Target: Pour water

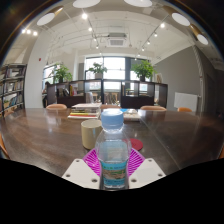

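Observation:
A clear plastic water bottle point(113, 155) with a pale blue cap and a blue label stands upright between my gripper's point(113, 170) two fingers. The pink pads point(94, 160) press on its sides, so the fingers are shut on it. A beige cup point(91, 132) stands on the dark wooden table point(40, 135) just beyond the bottle, a little to its left. A small red object point(136, 143) lies on the table to the right of the bottle.
The long table runs away from me, with papers or trays point(85, 113) farther along it. Chairs point(57, 106) stand along its far side. Shelves point(12, 88) are at the left wall, and potted plants point(142, 70) by the windows.

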Demonstrator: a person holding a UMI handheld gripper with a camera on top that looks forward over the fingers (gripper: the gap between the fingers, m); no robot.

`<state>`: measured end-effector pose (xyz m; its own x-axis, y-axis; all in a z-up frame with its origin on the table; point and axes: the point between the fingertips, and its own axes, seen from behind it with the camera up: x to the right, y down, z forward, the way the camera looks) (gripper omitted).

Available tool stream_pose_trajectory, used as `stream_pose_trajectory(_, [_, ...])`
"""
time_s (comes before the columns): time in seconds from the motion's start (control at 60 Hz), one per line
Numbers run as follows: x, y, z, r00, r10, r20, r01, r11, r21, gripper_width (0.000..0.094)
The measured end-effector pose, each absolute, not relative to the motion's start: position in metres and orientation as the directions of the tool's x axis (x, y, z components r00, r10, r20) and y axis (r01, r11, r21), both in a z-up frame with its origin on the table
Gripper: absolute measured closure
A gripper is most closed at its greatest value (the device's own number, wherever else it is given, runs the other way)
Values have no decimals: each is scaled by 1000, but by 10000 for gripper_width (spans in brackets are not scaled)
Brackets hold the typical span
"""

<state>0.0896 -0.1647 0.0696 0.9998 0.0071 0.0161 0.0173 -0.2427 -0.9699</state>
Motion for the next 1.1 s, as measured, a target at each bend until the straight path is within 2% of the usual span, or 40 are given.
stream_pose_trajectory(0.183, [105,-159,71,996,-1,84,79,-332,-940,656])
stream_pose_trajectory(0.367, [155,-125,88,913,12,408,374,-429,-822,656])
stream_pose_trajectory(0.467, [167,-96,110,791,66,608,571,-434,-697,658])
stream_pose_trajectory(0.583, [160,-61,134,608,145,780,760,-388,-521,655])
stream_pose_trajectory(0.667, [159,-40,142,423,209,882,874,-350,-336,639])
stream_pose_trajectory(0.75, [147,-28,138,229,283,931,944,-298,-142,640])
stream_pose_trajectory(0.917, [124,-6,135,-109,336,936,972,-162,171,641])
stream_pose_trajectory(1.1, [105,8,135,-422,314,850,888,-45,458,639])
